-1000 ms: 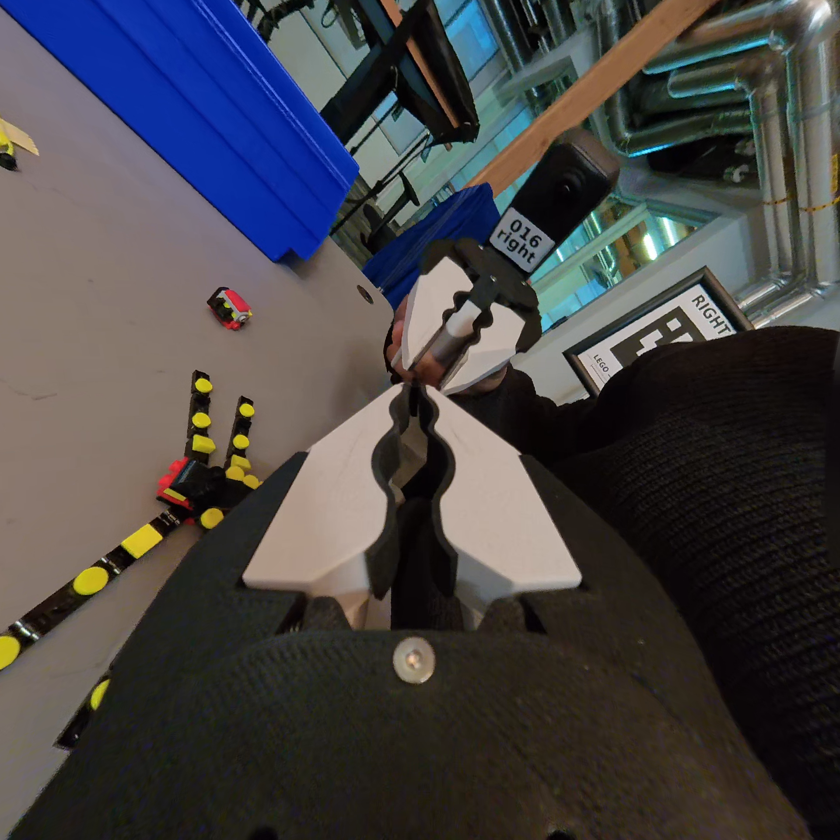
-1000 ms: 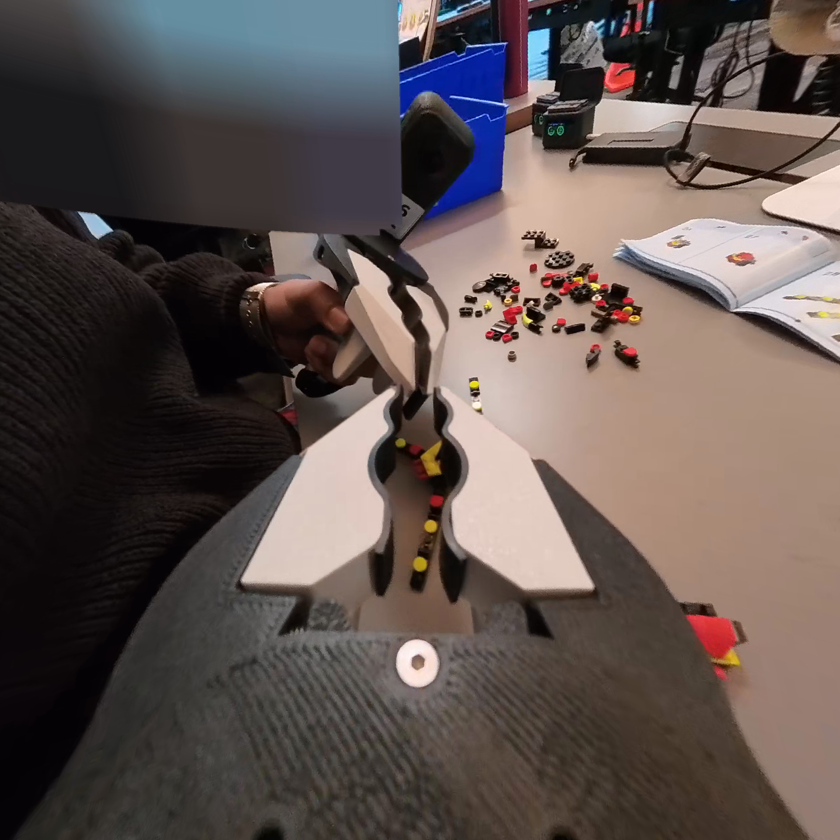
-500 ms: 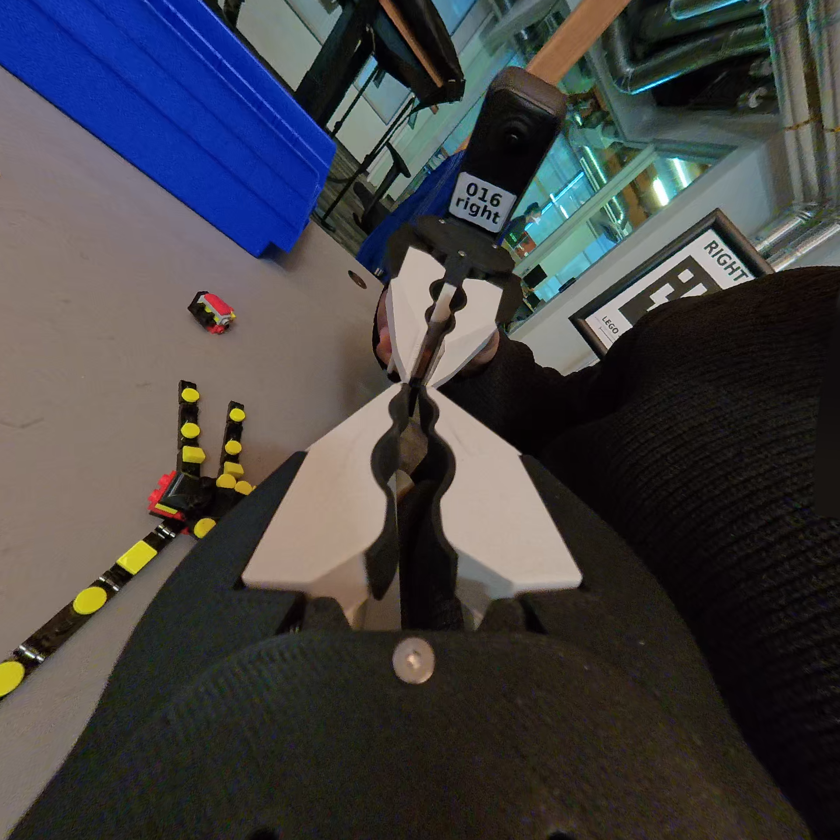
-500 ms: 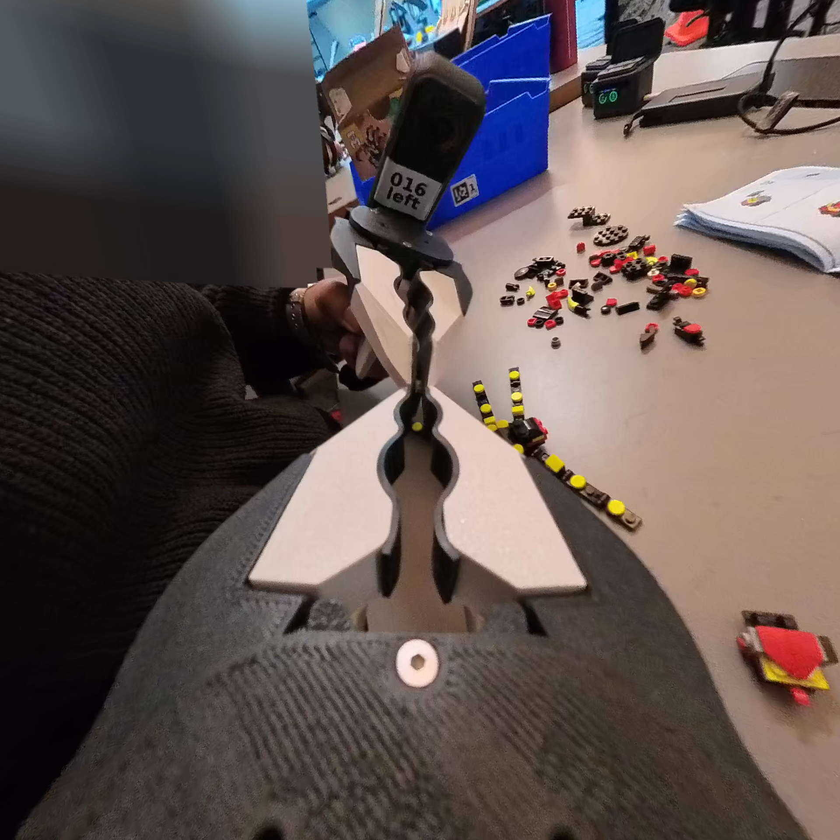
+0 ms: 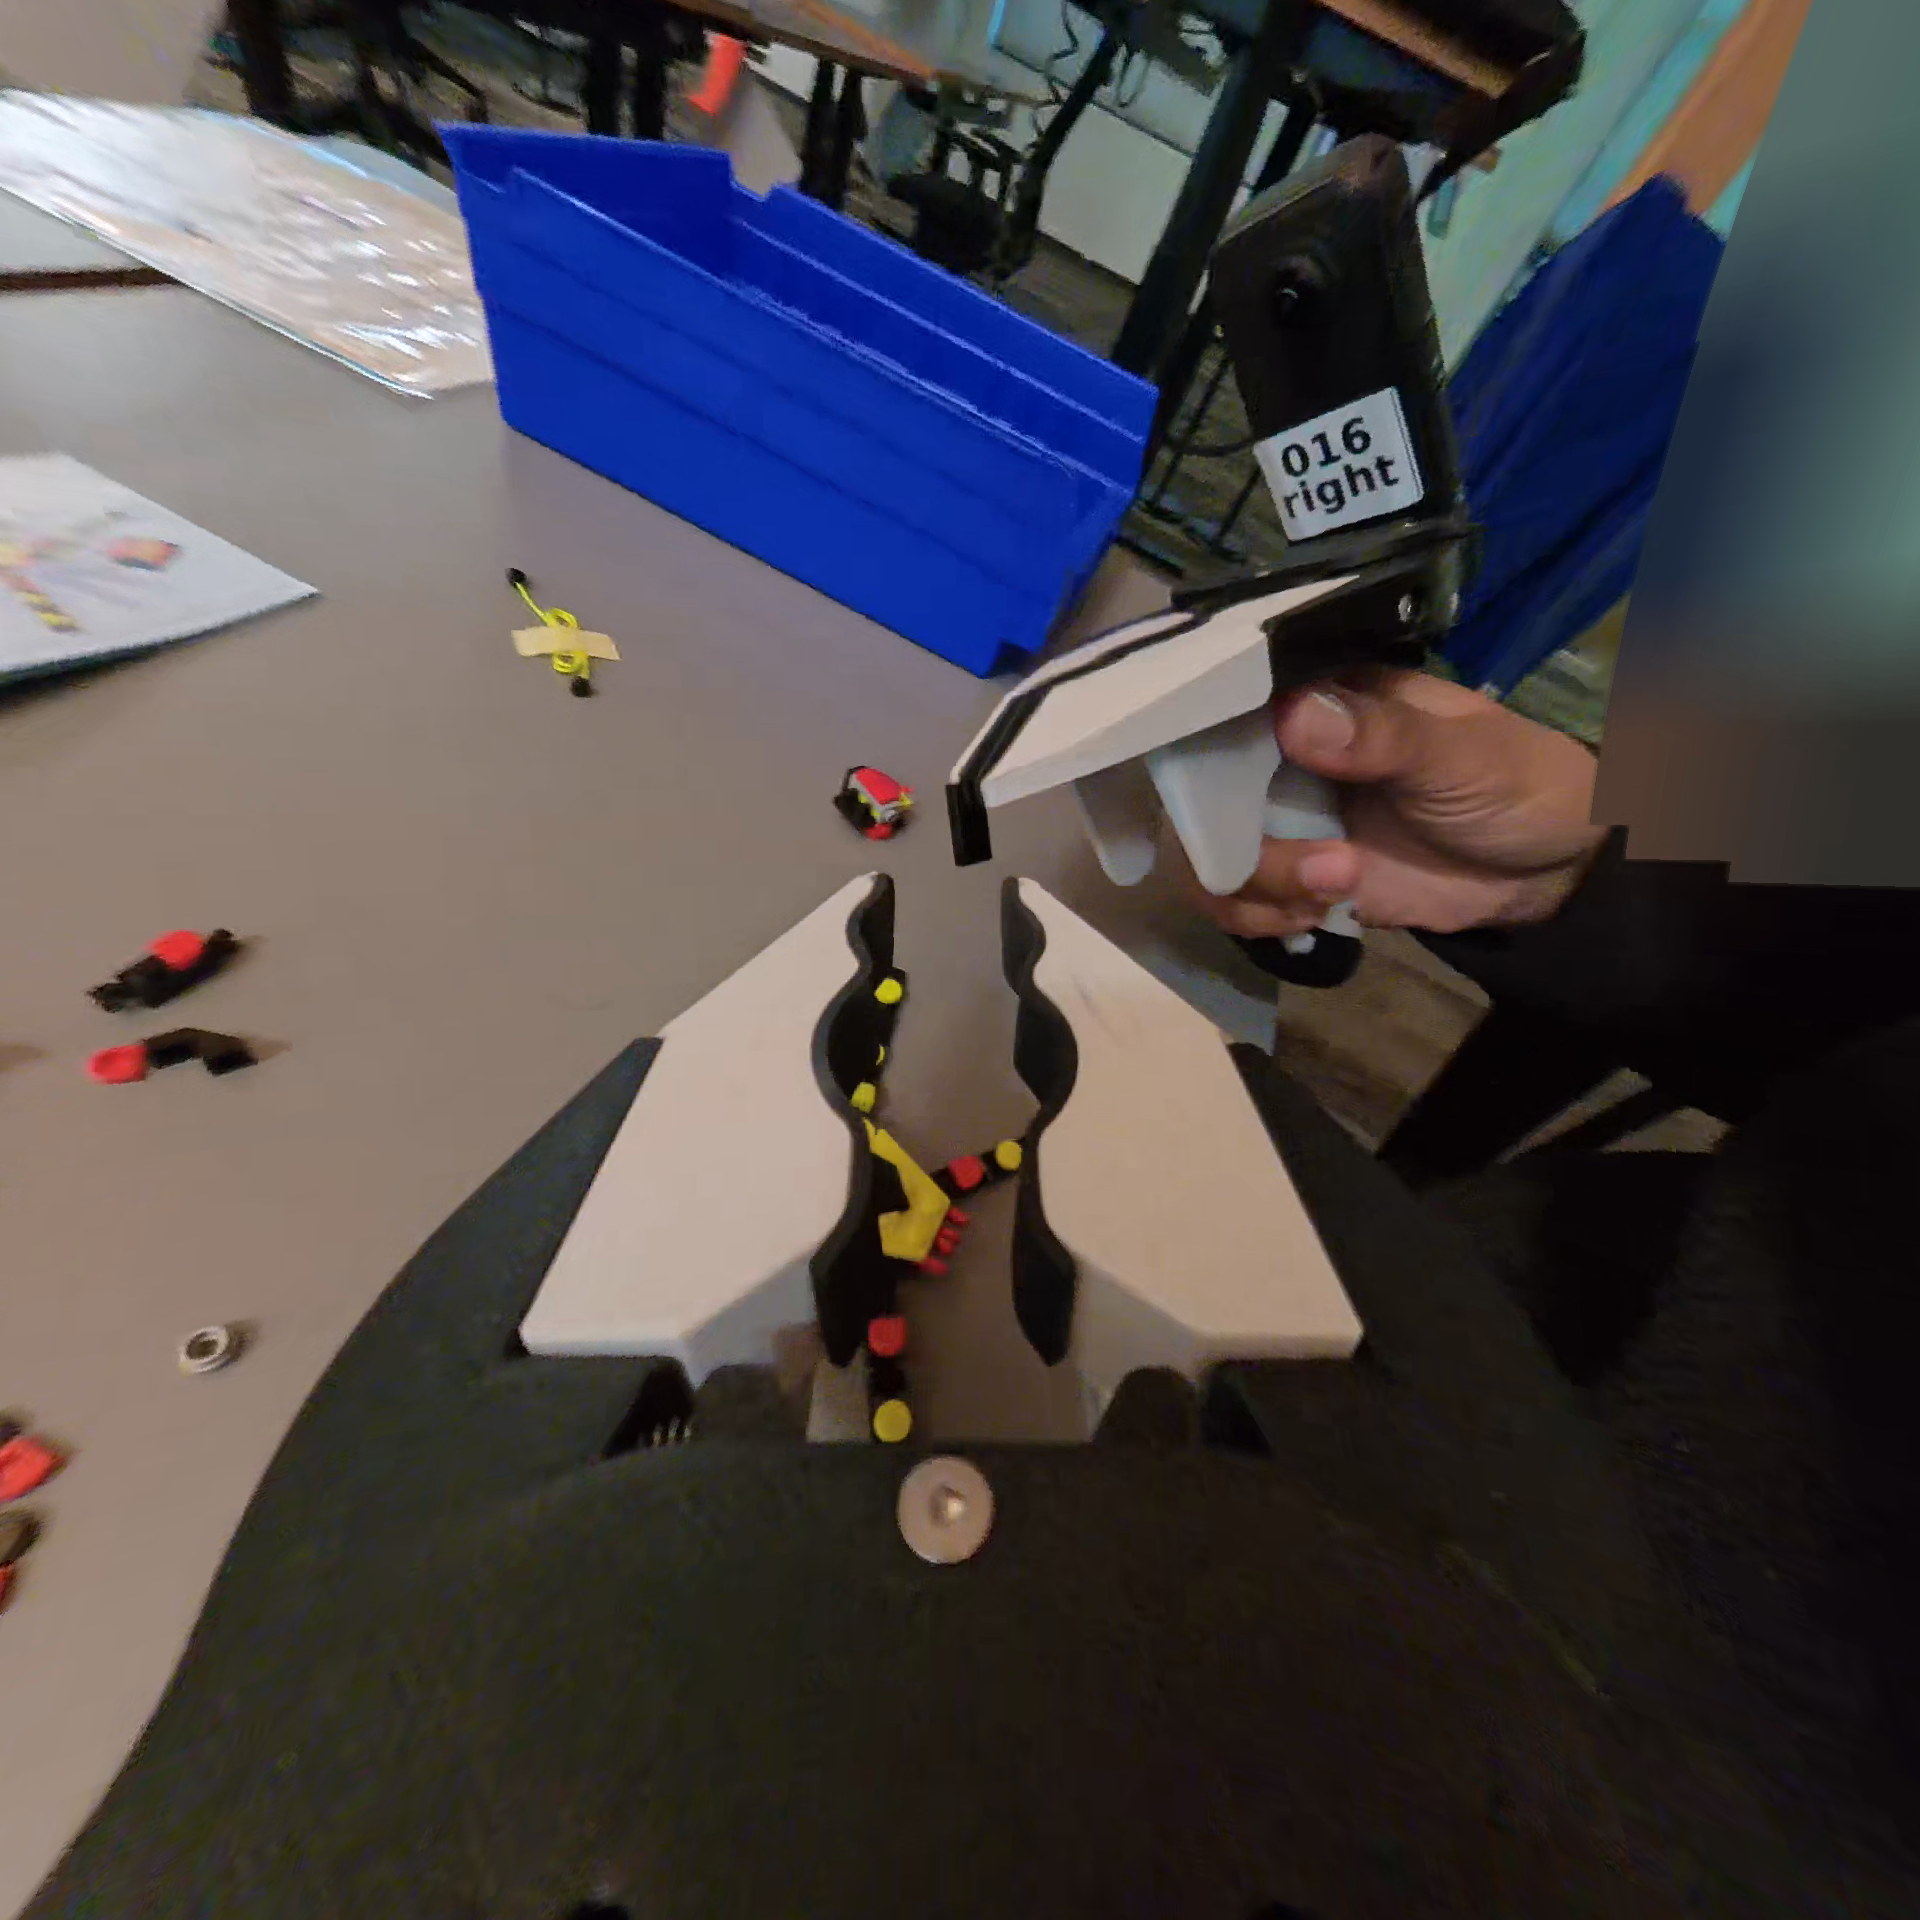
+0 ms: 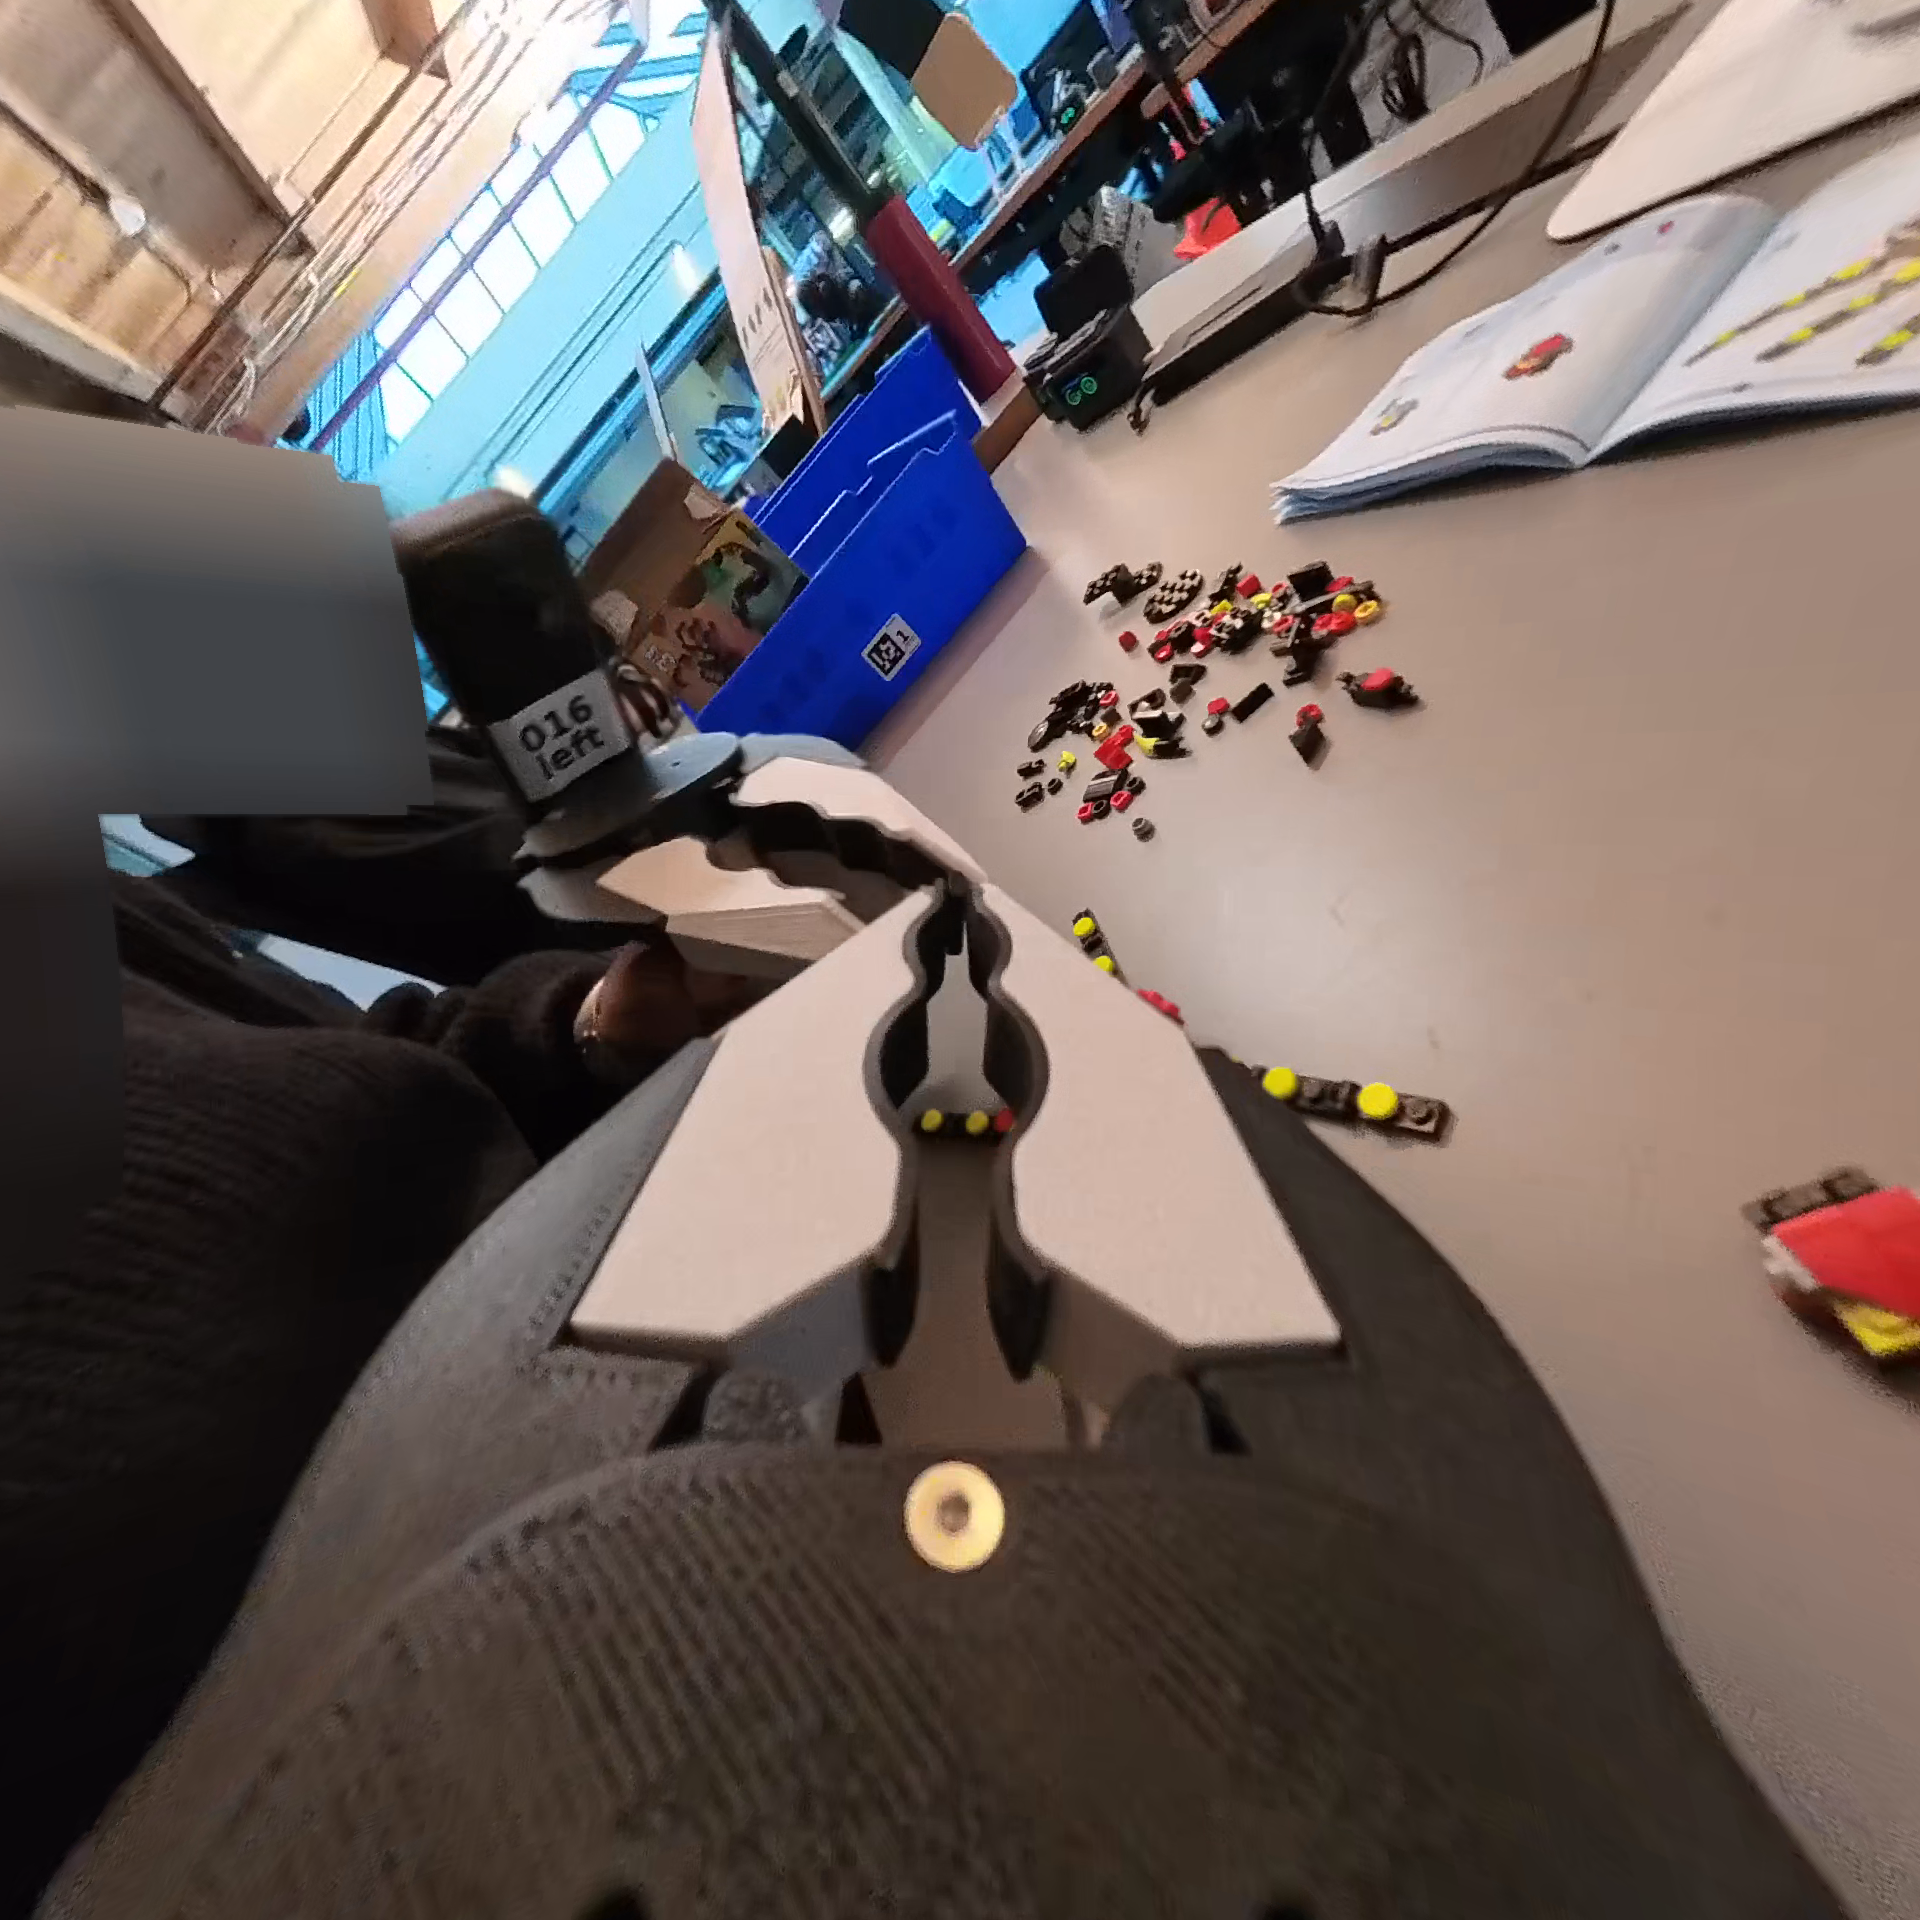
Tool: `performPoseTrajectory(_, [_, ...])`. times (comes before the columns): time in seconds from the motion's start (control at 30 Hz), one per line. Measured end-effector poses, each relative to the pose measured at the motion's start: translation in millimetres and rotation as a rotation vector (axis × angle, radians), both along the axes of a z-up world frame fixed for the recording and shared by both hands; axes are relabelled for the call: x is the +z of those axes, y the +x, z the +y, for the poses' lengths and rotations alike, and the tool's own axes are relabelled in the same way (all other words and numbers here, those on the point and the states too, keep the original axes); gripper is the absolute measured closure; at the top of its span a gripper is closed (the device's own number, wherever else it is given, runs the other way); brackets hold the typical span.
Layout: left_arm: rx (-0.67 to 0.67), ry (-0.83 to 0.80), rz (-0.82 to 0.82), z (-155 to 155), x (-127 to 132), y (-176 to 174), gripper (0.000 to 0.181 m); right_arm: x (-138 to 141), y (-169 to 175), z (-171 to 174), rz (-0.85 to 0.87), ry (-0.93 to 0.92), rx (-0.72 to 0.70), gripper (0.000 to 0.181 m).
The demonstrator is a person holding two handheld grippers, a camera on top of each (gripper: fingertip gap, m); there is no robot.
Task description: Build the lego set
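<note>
In the left wrist view the left claw (image 5: 940,899) fills the lower middle of the frame with its jaws parted and nothing held; through the gap shows the black, yellow and red lego assembly (image 5: 902,1195), lying on the grey worktop (image 5: 416,831) below the claw. Just above the tips, at centre right, the right claw (image 5: 971,826) points down-left, held by a hand (image 5: 1423,810); its fingers look pressed together, seen edge-on. A small red and black lego piece (image 5: 875,802) sits left of those tips, a blue bin (image 5: 810,436) stands at upper centre, and loose red and black pieces (image 5: 166,966) lie at the left edge. In the right wrist view the right claw (image 6: 954,906) occupies the centre, its tips nearly touching, with no brick seen between them. The left claw (image 6: 935,883) meets it from the left. A long black strip with yellow studs (image 6: 1340,1103), part of the assembly, lies on the worktop at centre right, with a red and yellow sub-build (image 6: 1844,1268) at the right edge, a scatter of loose bricks (image 6: 1205,675) above, and an open instruction booklet (image 6: 1621,374) at upper right.
</note>
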State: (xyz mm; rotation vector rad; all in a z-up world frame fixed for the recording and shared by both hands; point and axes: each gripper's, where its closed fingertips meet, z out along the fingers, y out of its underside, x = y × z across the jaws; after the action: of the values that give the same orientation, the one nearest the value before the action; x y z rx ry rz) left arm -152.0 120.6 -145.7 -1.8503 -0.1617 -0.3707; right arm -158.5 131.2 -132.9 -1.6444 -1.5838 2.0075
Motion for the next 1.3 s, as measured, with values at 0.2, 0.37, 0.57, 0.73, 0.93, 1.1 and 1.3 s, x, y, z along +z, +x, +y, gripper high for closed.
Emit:
performPoseTrajectory(0.2, [0.026, 0.013, 0.034, 2, 3, 1, 0.17, -6, -5, -7, -0.033, -0.001, -0.035, 0.181])
performPoseTrajectory(0.37, [0.052, 0.008, 0.059, 2, 2, -3, 0.176, -6, -6, -10, -0.043, -0.02, -0.05, 0.181])
performPoseTrajectory(0.57, [0.048, 0.021, 0.094, 1, 6, -3, 0.178, -3, -6, -11, -0.04, -0.064, -0.034, 0.18])
performPoseTrajectory(0.73, [0.033, 0.023, 0.096, 0, 6, -1, 0.178, -1, -4, -12, -0.03, -0.084, -0.008, 0.172])
performPoseTrajectory(0.93, [0.009, 0.026, 0.103, 0, 6, 2, 0.178, 2, -1, -9, -0.019, -0.097, 0.02, 0.17])
performPoseTrajectory(1.1, [-0.022, 0.011, 0.161, 0, 3, 8, 0.178, -2, 4, -12, -0.02, -0.032, 0.066, 0.171])
performPoseTrajectory(1.3, [-0.043, -0.003, 0.226, 0, -1, 12, 0.178, -9, 7, -14, -0.036, 0.053, 0.093, 0.18])
